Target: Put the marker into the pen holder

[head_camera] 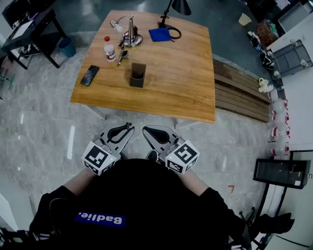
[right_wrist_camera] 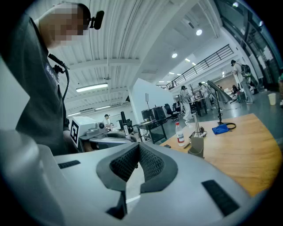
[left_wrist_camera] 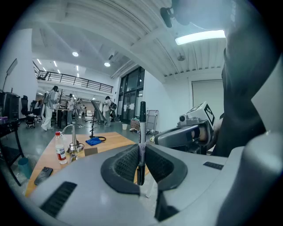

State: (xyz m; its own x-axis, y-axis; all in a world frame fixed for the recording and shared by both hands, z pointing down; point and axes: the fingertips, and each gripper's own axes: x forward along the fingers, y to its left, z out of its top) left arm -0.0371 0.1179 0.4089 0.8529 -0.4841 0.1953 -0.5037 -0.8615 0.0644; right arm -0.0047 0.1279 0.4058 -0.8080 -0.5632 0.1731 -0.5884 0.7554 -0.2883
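My left gripper [left_wrist_camera: 141,149] is shut on a black marker [left_wrist_camera: 142,128], which stands upright between the jaws with its cap end above them. My right gripper [right_wrist_camera: 139,149] is shut with nothing in it. In the head view both grippers, left [head_camera: 125,128] and right [head_camera: 147,131], are held close to my body, short of the table's near edge. The dark grey pen holder [head_camera: 137,75] stands upright near the middle of the wooden table [head_camera: 186,78]. It also shows as the pen holder [left_wrist_camera: 90,151] in the left gripper view and the pen holder [right_wrist_camera: 196,145] in the right gripper view.
On the table lie a black phone [head_camera: 89,75], a red-capped bottle [head_camera: 109,49], a metal stand [head_camera: 130,34], a blue cloth [head_camera: 159,34] and a black lamp [head_camera: 180,6]. Wooden boards [head_camera: 239,93] lie to the table's right. People stand in the background of both gripper views.
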